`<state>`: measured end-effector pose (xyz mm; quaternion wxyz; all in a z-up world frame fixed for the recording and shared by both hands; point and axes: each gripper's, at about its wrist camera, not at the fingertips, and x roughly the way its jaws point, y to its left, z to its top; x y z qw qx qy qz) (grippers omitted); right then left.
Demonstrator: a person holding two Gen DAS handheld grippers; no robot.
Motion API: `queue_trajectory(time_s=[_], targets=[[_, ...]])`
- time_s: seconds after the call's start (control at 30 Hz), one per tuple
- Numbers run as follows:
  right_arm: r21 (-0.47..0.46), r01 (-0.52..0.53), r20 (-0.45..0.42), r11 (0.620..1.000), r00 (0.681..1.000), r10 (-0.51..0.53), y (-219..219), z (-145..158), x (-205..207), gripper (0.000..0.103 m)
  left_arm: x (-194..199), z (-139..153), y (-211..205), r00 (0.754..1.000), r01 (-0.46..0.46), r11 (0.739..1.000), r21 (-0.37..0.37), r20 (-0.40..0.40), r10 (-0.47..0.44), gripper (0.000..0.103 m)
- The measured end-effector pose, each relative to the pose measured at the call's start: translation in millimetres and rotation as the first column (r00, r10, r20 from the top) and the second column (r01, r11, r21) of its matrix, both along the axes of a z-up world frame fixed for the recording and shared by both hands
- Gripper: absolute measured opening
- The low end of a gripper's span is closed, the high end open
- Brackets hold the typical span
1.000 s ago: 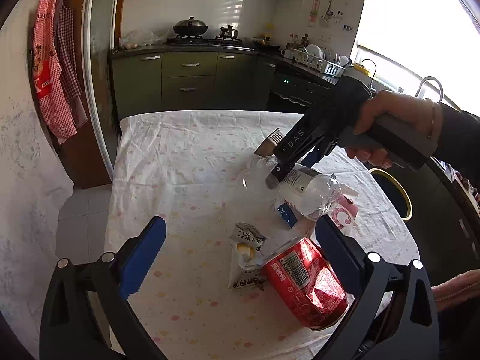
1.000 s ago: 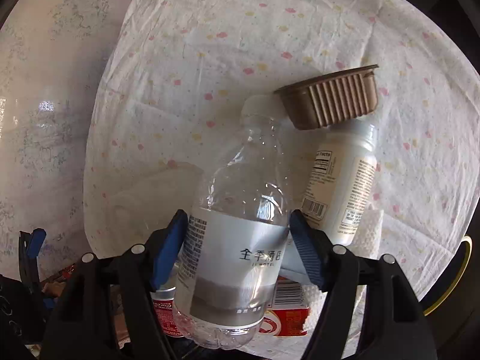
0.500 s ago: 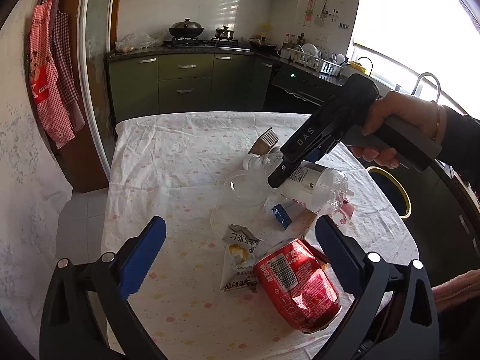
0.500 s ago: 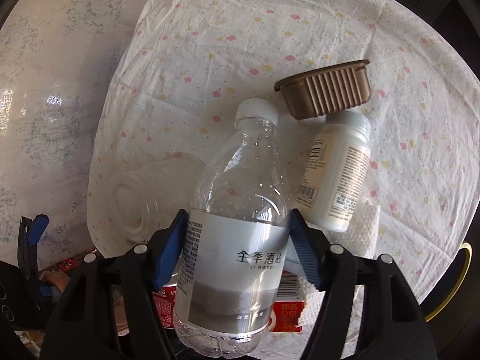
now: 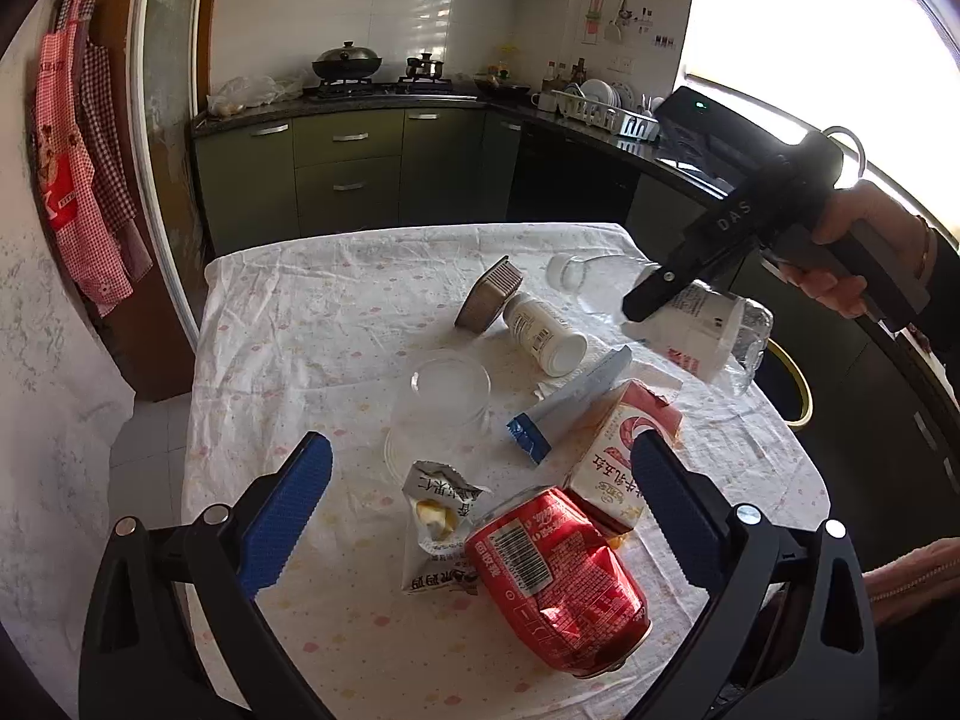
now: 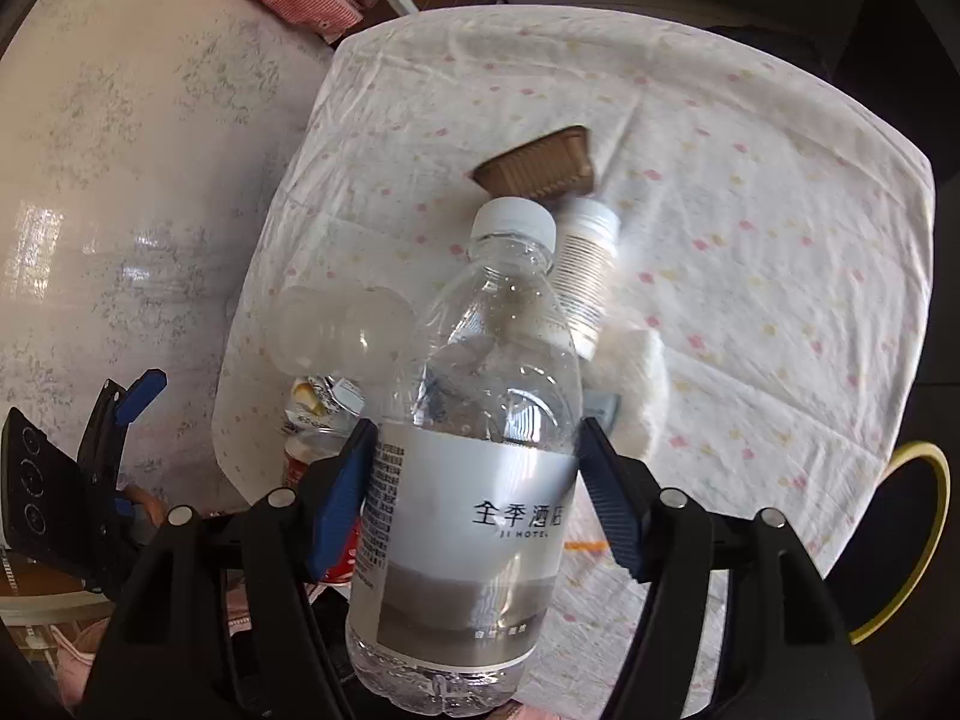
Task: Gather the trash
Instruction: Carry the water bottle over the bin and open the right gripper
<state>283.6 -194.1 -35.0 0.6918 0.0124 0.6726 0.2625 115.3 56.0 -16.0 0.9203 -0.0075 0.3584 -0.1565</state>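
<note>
My right gripper (image 6: 474,438) is shut on a clear plastic water bottle (image 6: 480,480) with a grey label, pads pressed on both sides. In the left wrist view that bottle (image 5: 702,324) hangs above the table's right side in the right gripper (image 5: 654,300). My left gripper (image 5: 480,450) stands open, low over the near edge, holding nothing. Beneath it on the cloth lie a crushed red can (image 5: 558,588), a snack wrapper (image 5: 435,522) and a milk carton (image 5: 618,468). Farther off lie a clear cup (image 5: 441,402), a small white bottle (image 5: 543,330) and a brown ribbed tray (image 5: 489,294).
A yellow-rimmed bin (image 5: 792,384) stands by the table's right edge, also seen as the bin (image 6: 912,540) in the right wrist view. A blue-grey wrapper (image 5: 564,408) and a tissue lie mid-table. Kitchen cabinets (image 5: 348,174) stand behind; an apron hangs at left.
The right gripper has lifted the water bottle off the table and carried it up and to the right. The left gripper has drawn back slightly, still open.
</note>
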Motion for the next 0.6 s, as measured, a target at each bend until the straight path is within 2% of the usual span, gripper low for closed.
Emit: queue_trajectory(time_s=[0.1, 0.2, 0.4, 0.5, 0.6], targets=[[0.014, 0.112, 0.009, 0.994, 0.994, -0.112, -61, -5, -9, 0.064, 3, 1, -10, 1.000, 0.020, 1.000, 0.000, 0.000, -0.020, 0.098], [0.006, 0.248, 0.003, 0.969, 0.969, -0.248, -134, -20, -21, 0.065, 8, 1, -24, 0.999, 0.043, 0.999, 0.009, -0.002, -0.043, 0.098], [-0.025, 0.480, -0.017, 0.877, 0.877, -0.480, -268, -56, -39, 0.065, 16, 3, -54, 0.996, 0.086, 0.996, 0.038, -0.005, -0.086, 0.098], [-0.050, 0.552, -0.049, 0.833, 0.831, -0.554, -317, -81, -41, 0.065, 20, 4, -65, 0.995, 0.100, 0.994, 0.041, -0.010, -0.099, 0.098], [-0.094, 0.594, -0.072, 0.799, 0.796, -0.601, -348, -108, -40, 0.065, 24, 4, -77, 0.993, 0.114, 0.992, 0.046, -0.021, -0.113, 0.098]])
